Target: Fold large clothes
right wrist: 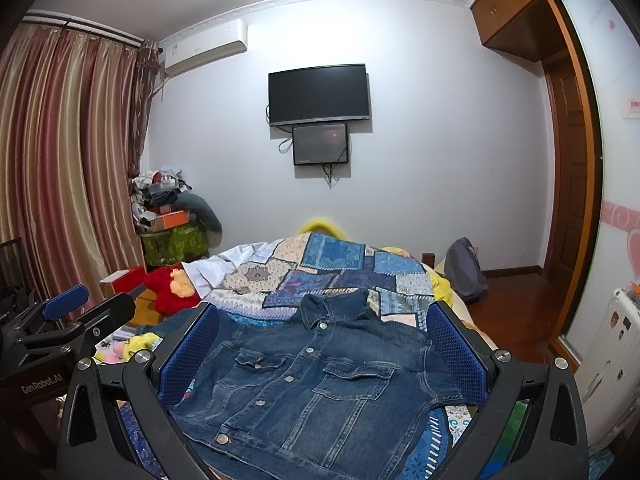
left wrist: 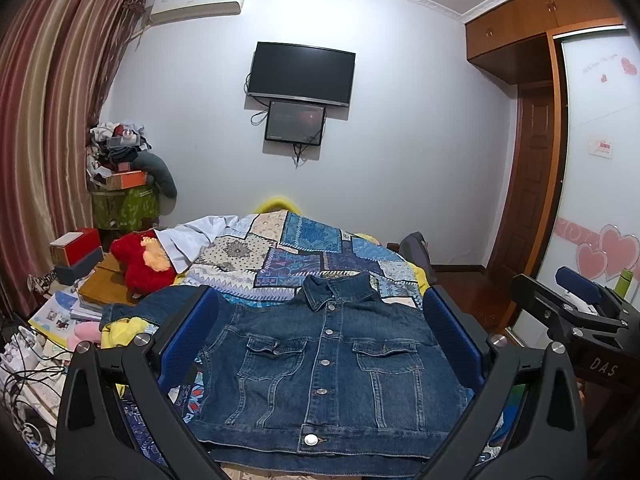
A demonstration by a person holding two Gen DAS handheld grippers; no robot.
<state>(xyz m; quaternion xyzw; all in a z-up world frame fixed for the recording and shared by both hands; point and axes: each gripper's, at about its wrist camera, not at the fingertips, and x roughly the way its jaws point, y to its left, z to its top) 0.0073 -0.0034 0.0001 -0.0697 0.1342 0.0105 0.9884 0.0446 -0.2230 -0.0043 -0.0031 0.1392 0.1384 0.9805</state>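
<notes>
Denim jacket (left wrist: pixel 320 364) lies front up and buttoned on the near end of a bed, over a patchwork quilt (left wrist: pixel 304 252), collar toward the far wall. Left gripper (left wrist: pixel 320 344) and right gripper (right wrist: pixel 322 356) hover above it, each with blue-padded jaws spread wide and empty. A red plush toy (left wrist: pixel 138 264) sits left of the quilt; a television (left wrist: pixel 301 74) hangs on the far wall.

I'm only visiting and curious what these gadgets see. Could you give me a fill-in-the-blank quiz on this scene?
1. The denim jacket lies front side ___ on the bed.
2. The left gripper has its jaws ___.
3. On the wall hangs a dark ___.
4. Left of the patchwork quilt sits a ___ plush toy.

Missing: up; open; television; red
</notes>
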